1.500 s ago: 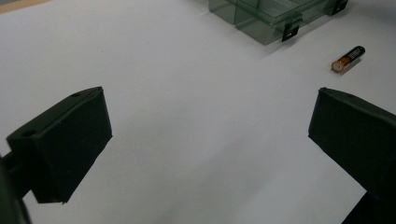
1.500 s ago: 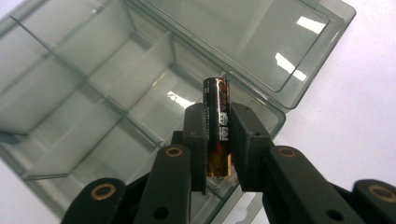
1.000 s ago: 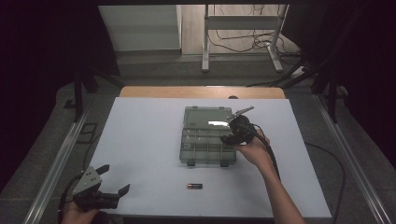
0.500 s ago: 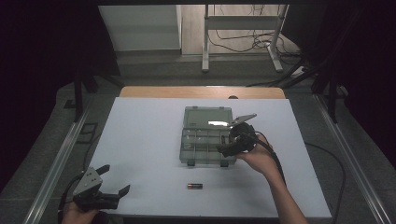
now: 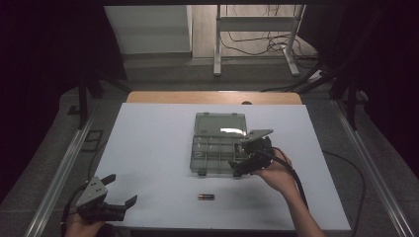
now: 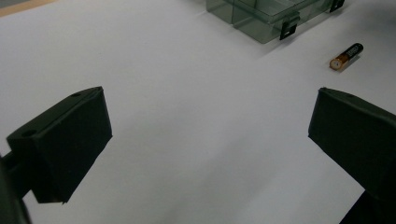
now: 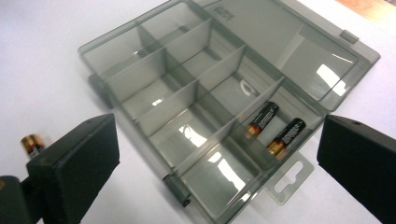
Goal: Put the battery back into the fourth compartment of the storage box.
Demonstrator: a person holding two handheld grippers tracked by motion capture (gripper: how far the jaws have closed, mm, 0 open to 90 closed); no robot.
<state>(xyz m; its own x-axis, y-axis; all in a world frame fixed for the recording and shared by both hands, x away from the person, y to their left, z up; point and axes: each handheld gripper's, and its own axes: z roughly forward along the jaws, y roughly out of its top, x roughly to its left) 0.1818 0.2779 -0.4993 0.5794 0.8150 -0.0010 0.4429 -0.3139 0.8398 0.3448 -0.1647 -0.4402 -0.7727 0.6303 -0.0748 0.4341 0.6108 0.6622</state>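
Note:
A clear grey organizer box (image 5: 212,148) lies open in the middle of the white table, its lid flat behind it. In the right gripper view two batteries (image 7: 262,119) (image 7: 286,136) rest side by side in one compartment of the box (image 7: 187,93). My right gripper (image 5: 238,157) hovers at the box's near right corner. Its jaws have just been opening and stand open (image 7: 217,154) with nothing between them. A loose battery (image 5: 206,196) lies on the table in front of the box. My left gripper (image 5: 122,189) rests open at the near left corner, aimed across bare table (image 6: 210,126).
The loose battery (image 6: 345,56) and the box's front latches (image 6: 289,30) lie far ahead of the left jaws. The table (image 5: 148,148) has a wooden strip at its back edge and metal rails along both sides. Cables trail from the right gripper.
My right gripper has drawn back toward the near edge along the box's right side, and its jaws have spread. The left gripper has stayed put.

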